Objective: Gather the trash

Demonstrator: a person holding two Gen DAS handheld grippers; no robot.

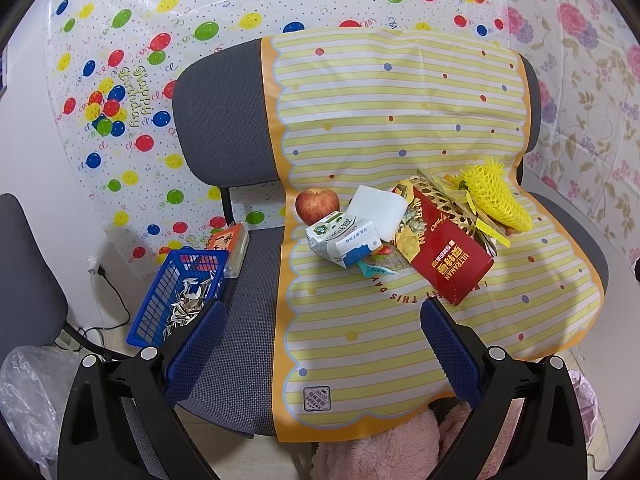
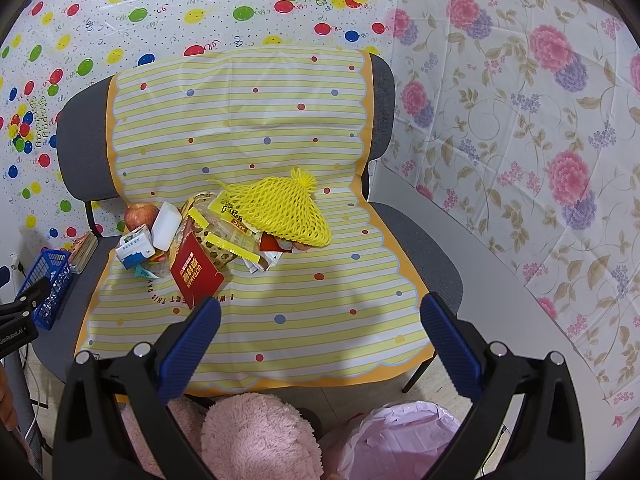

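Ahead of both my grippers, on a grey chair (image 1: 224, 120) draped with a yellow striped plastic sheet (image 1: 400, 112), lies the trash pile.

Items, left to right as seen past my left gripper (image 1: 320, 344): red apple (image 1: 316, 205); crushed milk carton (image 1: 344, 236); white foam block (image 1: 380, 210); red ULTRAMAN box (image 1: 448, 256); gold-and-yellow wrappers (image 1: 476, 216); yellow foam fruit net (image 1: 496, 196).

Left view only: blue basket (image 1: 176, 292) of sunflower seed shells (image 1: 188, 308), just off my left finger, on a second grey seat; behind the basket, a clear box with an orange card (image 1: 232, 246); clear plastic bag (image 1: 28, 392) at lower left; wall plug and black cable (image 1: 108, 284).

Right view only: pink-lined trash bin (image 2: 400, 440) below my right gripper (image 2: 320, 328); floral wall covering (image 2: 520, 140) to the right; the left gripper's black body at the left edge.

Both views: balloon "Happy Birthday" sheet (image 1: 120, 92) on the back wall; pink fluffy fabric (image 2: 256, 432) beneath the fingers.

Pose: both grippers hover level over the seat's front edge, well short of the pile, pointing at it. Left gripper's jaws spread wide, holding nothing. Right gripper's jaws likewise spread wide and empty. Nothing stands between the fingers and the trash.
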